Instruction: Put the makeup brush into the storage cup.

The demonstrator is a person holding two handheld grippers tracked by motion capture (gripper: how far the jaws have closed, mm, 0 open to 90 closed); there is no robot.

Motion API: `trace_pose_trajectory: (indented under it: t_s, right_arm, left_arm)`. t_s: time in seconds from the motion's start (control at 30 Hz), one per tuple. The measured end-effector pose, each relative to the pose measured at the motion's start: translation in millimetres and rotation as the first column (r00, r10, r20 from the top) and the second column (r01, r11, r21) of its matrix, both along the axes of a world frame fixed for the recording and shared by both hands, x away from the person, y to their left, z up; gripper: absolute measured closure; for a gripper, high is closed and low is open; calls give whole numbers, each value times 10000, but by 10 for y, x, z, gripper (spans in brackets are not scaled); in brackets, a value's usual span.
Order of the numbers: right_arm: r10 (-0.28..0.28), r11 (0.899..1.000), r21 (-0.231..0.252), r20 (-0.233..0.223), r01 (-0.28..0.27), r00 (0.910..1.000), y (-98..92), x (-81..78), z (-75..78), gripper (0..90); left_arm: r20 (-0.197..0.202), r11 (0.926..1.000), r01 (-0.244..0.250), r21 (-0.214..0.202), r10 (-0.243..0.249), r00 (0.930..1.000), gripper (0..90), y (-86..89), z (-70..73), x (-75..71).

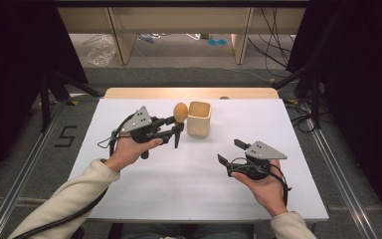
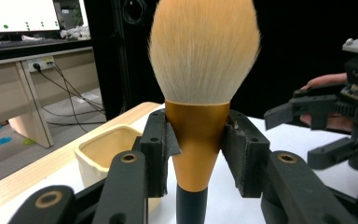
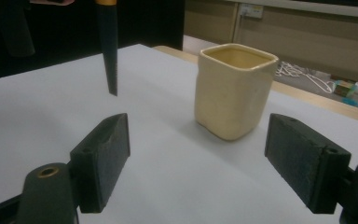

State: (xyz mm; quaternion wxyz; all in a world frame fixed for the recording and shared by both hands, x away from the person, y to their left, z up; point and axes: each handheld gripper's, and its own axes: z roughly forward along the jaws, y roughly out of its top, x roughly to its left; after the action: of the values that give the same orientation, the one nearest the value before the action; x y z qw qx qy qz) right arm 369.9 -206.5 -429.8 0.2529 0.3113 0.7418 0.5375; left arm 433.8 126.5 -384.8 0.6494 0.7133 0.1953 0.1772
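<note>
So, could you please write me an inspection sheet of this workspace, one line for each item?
Surface: white table top, a wooden strip along its far edge.
Job's things: makeup brush held upright, bristles up, handle tip above the table; cream square cup stands upright beside it, nothing seen inside it.
Clutter: nothing seen on the table.
Grippers: left gripper shut on the brush's gold ferrule; right gripper open, holds nothing, points toward the cup.
Cables: one trails from each gripper; loose cables on the floor beyond the table.
Surroundings: wooden desks, a clear plastic bag on the floor, dark curtains at both sides, a floor mark "5".
</note>
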Motion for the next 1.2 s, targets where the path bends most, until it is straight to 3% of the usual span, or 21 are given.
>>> trace_pose_trajectory:
  t_s: [0.3, 0.33, 0.37, 0.4, 0.43, 0.47, 0.5, 0.53, 0.83, 1.2]
  right_arm:
    - [332, 9991, 274, 131, -336, 9994, 206, 54, 27, 231]
    - [297, 9995, 94, -32, -297, 9996, 203, 42, 43, 231]
    - [412, 9985, 352, 176, -418, 9990, 235, 63, 32, 231]
    - [415, 9987, 303, 90, -418, 9991, 248, 61, 42, 231]
    - [422, 9985, 349, 3, -422, 9991, 271, 60, 50, 231]
    - [472, 9981, 377, 184, -479, 9987, 282, 76, 49, 230]
    - [504, 9976, 476, 93, -508, 9987, 305, 77, 52, 230]
    - [482, 9983, 331, 154, -487, 9987, 311, 83, 63, 230]
    - [721, 9961, 489, 334, -736, 9968, 455, 137, 80, 230]
    - [1050, 9933, 475, 150, -1056, 9944, 557, 162, 65, 265]
  left_arm:
    - [-24, 9995, -39, -312, 38, 10000, 630, -5, 7, -32]
    - [8, 9994, -80, -350, 80, 10000, 630, -2, 10, -36]
    - [-10, 9992, -79, -383, 78, 10000, 631, 1, 15, -40]
    - [-11, 9989, -95, -450, 95, 10000, 631, 2, 18, -44]
    - [38, 9989, -94, -454, 96, 9999, 630, 5, 21, -44]
    - [179, 9999, -136, -82, 138, 9997, 631, 30, 28, -35]
    - [52, 9989, -109, -447, 112, 9999, 630, 8, 27, -49]
    - [84, 9992, -122, -391, 125, 9999, 630, 12, 35, -51]
    - [24, 9992, -47, -404, 48, 10000, 630, -4, 33, -67]
    - [-238, 9998, 124, -130, -127, 9996, 630, -95, -23, -67]
